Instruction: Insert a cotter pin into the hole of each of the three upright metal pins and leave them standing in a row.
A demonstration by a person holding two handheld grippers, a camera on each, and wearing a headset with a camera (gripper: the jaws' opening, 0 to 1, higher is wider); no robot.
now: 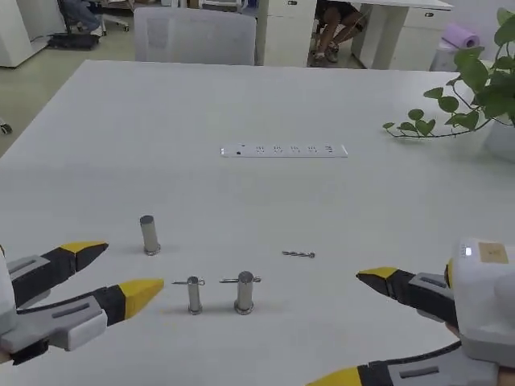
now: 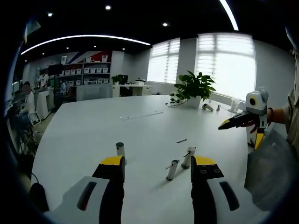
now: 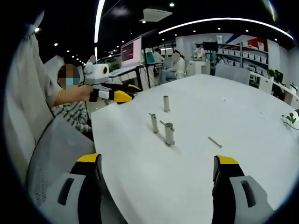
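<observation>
Three upright metal pins stand on the white table (image 1: 265,104). The bare pin (image 1: 149,235) (image 2: 120,149) (image 3: 166,103) is at left. The middle pin (image 1: 194,294) (image 2: 172,169) (image 3: 154,122) and the right pin (image 1: 245,291) (image 2: 187,157) (image 3: 169,134) each carry a cotter pin across the top. A loose cotter pin (image 1: 298,254) (image 2: 181,140) (image 3: 215,142) lies flat to their right. My left gripper (image 1: 121,272) (image 2: 158,169) is open, near the pins' left. My right gripper (image 1: 362,330) (image 3: 158,169) is open, near the front right edge.
A white power strip (image 1: 283,150) lies mid-table, farther back. A potted plant (image 1: 475,88) stands at the right edge. A grey chair (image 1: 195,34) is behind the table's far side. People sit in the room beyond.
</observation>
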